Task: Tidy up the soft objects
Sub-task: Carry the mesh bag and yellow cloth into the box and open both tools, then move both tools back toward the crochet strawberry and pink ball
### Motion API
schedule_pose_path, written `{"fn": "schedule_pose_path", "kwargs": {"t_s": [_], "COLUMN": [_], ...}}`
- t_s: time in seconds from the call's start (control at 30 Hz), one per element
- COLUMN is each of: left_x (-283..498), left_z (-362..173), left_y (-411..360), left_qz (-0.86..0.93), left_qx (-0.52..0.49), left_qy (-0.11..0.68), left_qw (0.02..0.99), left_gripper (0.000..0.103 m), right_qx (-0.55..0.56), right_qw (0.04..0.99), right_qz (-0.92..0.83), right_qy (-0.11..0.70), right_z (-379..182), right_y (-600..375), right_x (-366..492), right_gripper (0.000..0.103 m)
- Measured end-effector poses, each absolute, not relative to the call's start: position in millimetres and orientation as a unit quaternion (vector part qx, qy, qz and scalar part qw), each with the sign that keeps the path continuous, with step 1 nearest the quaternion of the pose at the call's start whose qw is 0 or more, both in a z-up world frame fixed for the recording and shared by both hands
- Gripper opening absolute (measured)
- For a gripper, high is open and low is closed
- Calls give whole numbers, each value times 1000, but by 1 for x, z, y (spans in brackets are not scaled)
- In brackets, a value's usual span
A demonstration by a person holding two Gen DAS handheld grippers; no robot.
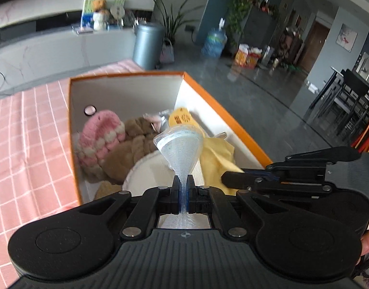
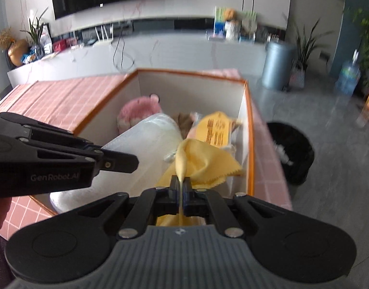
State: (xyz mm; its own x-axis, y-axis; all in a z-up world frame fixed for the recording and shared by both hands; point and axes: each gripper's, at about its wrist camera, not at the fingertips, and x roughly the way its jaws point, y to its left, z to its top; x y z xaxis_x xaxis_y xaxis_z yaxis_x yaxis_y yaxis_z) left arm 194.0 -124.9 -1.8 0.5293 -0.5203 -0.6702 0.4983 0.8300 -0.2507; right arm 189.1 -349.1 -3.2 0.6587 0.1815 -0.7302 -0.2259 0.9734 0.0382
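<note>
The worktop [image 1: 28,130] under pink checked cloth carries an orange-edged box [image 1: 208,98] holding a pink knitted hat [image 1: 100,137] and brown plush [image 1: 136,144]. Above it, the left hand-held gripper [image 1: 183,187] is clenched on a clear plastic bag [image 1: 182,149]; the right hand-held gripper [image 2: 183,190] is clenched on a yellow cloth [image 2: 203,163]. Best lower each over free space inside before letting go, so nothing drapes the rim

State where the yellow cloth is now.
In the right wrist view, the yellow cloth hangs pinched in the right tongs over the orange box.
</note>
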Motion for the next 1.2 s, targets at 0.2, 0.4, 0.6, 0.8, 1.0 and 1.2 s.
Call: {"fn": "schedule_pose_path", "kwargs": {"t_s": [0.2,0.4,0.6,0.8,1.0,1.2], "left_x": [205,214,211,206,199,180], "left_z": [-11,-22,-27,-18,-2,19], "left_y": [-137,-150,-146,-141,-129,-111], "left_qz": [-288,-287,-282,-267,-262,-258], "left_qx": [28,60,54,59,41,4], "left_qy": [414,448,451,442,426,372], "left_qw": [863,845,845,854,865,892], "left_gripper": [3,7,22,41,58,61], "right_qx": [-27,-30,-38,-55,-77,-76], "right_qw": [893,883,885,892,907,934], "right_qz": [125,122,123,116,95,76], "right_qy": [431,452,447,433,403,342], "right_z": [-13,-27,-24,-12,7,26], "right_y": [-348,-343,-341,-339,-339,-330], "right_x": [202,209,207,200,185,157], "right_gripper": [0,1,8,22,40,50]}}
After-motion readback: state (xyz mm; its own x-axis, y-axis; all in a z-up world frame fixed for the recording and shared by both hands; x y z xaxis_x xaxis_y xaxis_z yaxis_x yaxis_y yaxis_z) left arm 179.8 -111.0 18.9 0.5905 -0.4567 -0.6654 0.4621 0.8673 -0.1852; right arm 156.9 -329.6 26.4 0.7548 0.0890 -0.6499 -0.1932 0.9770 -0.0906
